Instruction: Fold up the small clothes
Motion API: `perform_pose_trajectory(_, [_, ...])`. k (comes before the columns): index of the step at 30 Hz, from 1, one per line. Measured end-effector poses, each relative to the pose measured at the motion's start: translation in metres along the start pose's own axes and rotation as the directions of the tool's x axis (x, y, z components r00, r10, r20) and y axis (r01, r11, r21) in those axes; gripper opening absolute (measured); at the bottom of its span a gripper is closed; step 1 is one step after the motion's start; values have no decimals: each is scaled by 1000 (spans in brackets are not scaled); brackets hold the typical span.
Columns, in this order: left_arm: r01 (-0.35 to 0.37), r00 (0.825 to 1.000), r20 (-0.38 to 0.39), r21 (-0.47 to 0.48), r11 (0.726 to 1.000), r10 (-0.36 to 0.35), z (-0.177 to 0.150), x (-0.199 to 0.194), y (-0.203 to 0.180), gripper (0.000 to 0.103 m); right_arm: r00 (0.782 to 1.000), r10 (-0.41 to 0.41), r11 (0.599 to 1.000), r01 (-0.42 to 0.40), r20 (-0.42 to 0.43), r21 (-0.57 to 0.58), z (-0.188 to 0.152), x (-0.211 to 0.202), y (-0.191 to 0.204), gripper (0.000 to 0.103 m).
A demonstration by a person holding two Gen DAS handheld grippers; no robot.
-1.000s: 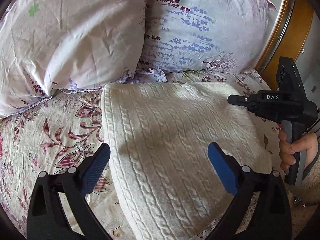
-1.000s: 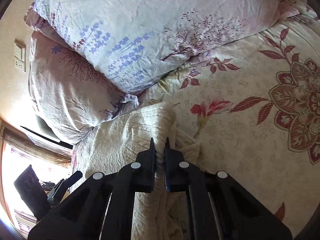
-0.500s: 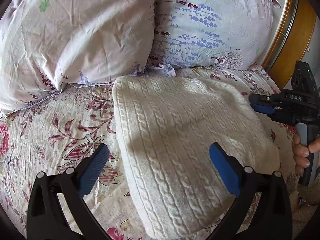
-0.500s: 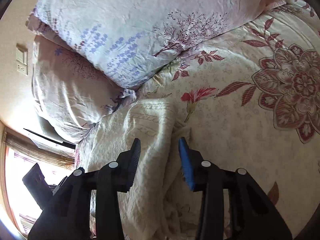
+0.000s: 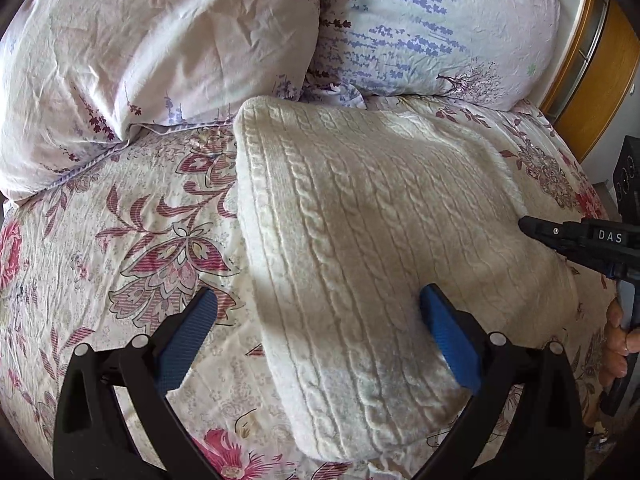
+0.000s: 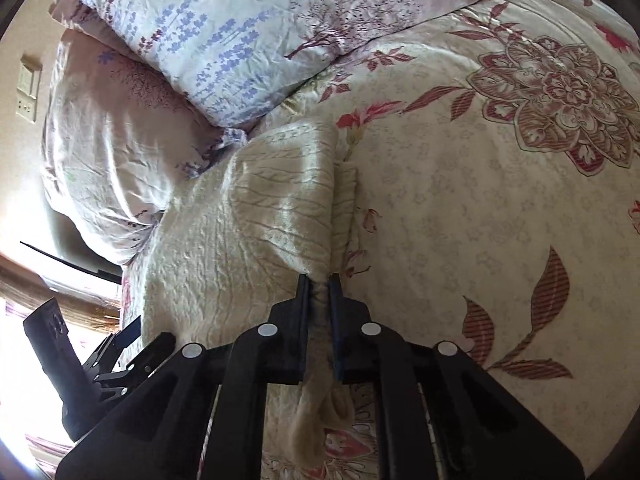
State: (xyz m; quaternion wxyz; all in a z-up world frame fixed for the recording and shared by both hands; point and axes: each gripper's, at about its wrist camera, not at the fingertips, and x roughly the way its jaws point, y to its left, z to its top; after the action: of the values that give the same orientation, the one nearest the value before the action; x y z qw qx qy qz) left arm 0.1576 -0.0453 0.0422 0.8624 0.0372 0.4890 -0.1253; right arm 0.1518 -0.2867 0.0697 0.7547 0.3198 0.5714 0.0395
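**Two grippers, one edge in hand**

Two tools are mine here, and only one has cloth in it. Nearest, my right gripper [image 6: 319, 280] is clenched on a bunched edge of the cream cable-knit sweater [image 5: 380, 260]; a tuft of knit pokes out between the jaws and trails back under them. My left gripper [image 5: 320, 320] is spread wide and grasps nothing, one blue pad [image 5: 188, 336] over the floral bedspread [image 5: 120, 240], the other [image 5: 448, 340] over the knit, so it straddles the sweater's near left border without touching it, as far as I can tell.

The sweater lies flat on the bedspread as a folded block, its long axis running away from my left gripper toward the pillows. The pinched edge sits on the right long side, so the right hand is the nearer one for any fold, and I judge the next move carries that edge across the block toward the left.

Farthest off, the pale pink floral pillow [image 5: 140, 40] and the lavender-printed pillow [image 5: 440, 20] lean just beyond the sweater's far end.
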Motion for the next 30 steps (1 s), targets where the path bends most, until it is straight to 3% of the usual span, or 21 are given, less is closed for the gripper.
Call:
perform_pose_trajectory(5, [-11, 1000, 22, -3, 1000, 11, -3, -6, 1, 101, 1000, -1, 999, 2, 13, -32, -2, -10, 10, 14])
perform_pose_trajectory(7, [13, 998, 62, -27, 1000, -11, -9, -21, 7, 101, 999, 26, 999, -25, 34, -28, -7, -26, 12, 34])
perform_pose_trajectory(9, [15, 995, 96, -35, 999, -12, -17, -35, 14, 101, 997, 45, 998, -42, 64, -38, -16, -44, 13, 46])
perform_pose_trajectory(16, [-9, 999, 51, -89, 996, 13, -48, -33, 33, 101, 995, 90, 995, -88, 38, -36, -53, -58, 5, 43])
perform_pose_trajectory(18, [-4, 999, 39, -106, 994, 8, -52, -29, 36, 101, 998, 52, 997, -51, 17, -51, -56, -50, 7, 37])
perform_pose_trajectory(22, [-16, 1000, 18, -110, 994, 18, -58, -19, 36, 101, 998, -61, 995, 61, -3, -78, -58, -32, 9, 36])
perform_pose_trajectory(26, [-14, 1000, 25, -121, 993, 17, -63, -9, 37, 101, 987, -155, 973, 159, 38, -166, -62, -25, 23, 37])
perform_pose_trajectory(27, [-15, 999, 30, -119, 993, 19, -63, -8, 36, 101, 981, -184, 962, 191, 54, -195, -64, -24, 27, 38])
perform_pose_trajectory(28, [-20, 999, 38, -113, 993, 24, -63, -8, 35, 101, 973, -218, 946, 230, 77, -228, -66, -23, 31, 47])
perform_pose_trajectory(30, [-41, 997, 58, -98, 994, 47, -63, -13, 32, 101, 944, -299, 899, 327, 137, -291, -72, -22, 40, 56])
